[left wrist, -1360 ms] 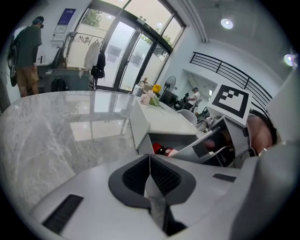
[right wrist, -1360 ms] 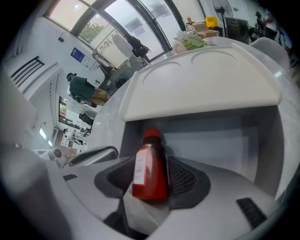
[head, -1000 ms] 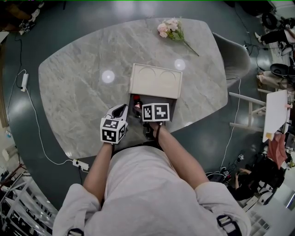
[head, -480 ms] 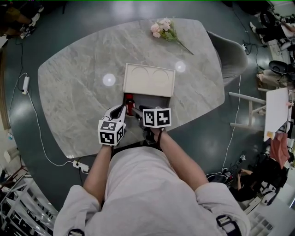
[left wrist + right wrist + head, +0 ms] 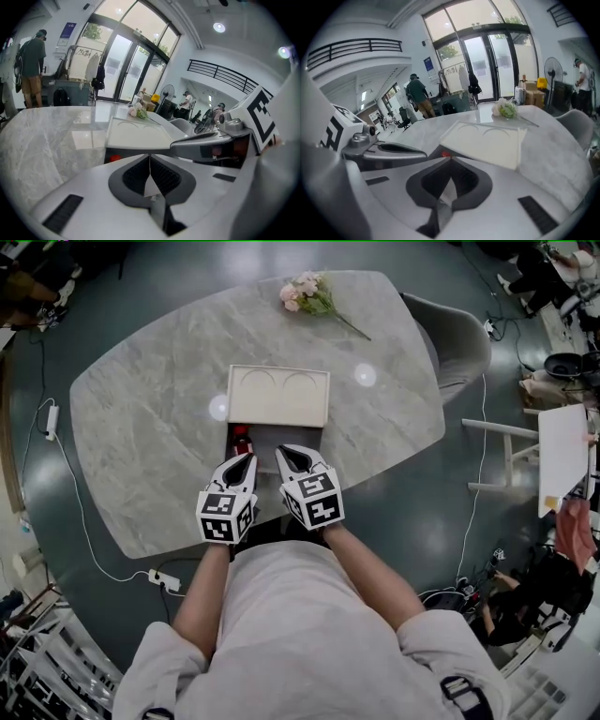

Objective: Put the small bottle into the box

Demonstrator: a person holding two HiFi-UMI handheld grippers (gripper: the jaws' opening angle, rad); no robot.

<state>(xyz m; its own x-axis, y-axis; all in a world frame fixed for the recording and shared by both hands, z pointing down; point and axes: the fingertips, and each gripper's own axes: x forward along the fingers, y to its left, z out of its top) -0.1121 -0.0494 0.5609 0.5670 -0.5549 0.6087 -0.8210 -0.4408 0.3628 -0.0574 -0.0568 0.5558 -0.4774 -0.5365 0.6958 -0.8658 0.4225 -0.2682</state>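
Small bottle (image 5: 240, 437) upright in box (image 5: 278, 397), cap up; left gripper (image 5: 247, 459) fingers together, right gripper's (image 5: 285, 452) just closed empty.

Right claw (image 5: 450, 163) just closed (on nothing); box lid (image 5: 487, 143) beyond.

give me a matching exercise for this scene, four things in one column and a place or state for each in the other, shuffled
Things:
1. flowers
2. small bottle
3. box lid
4. left gripper

Places or states:
A. jaws shut, nothing between them
B. in the box, at its left end
C. near the far edge of the table
D. swung open, at the box's far side

Pairs: 1-C, 2-B, 3-D, 4-A
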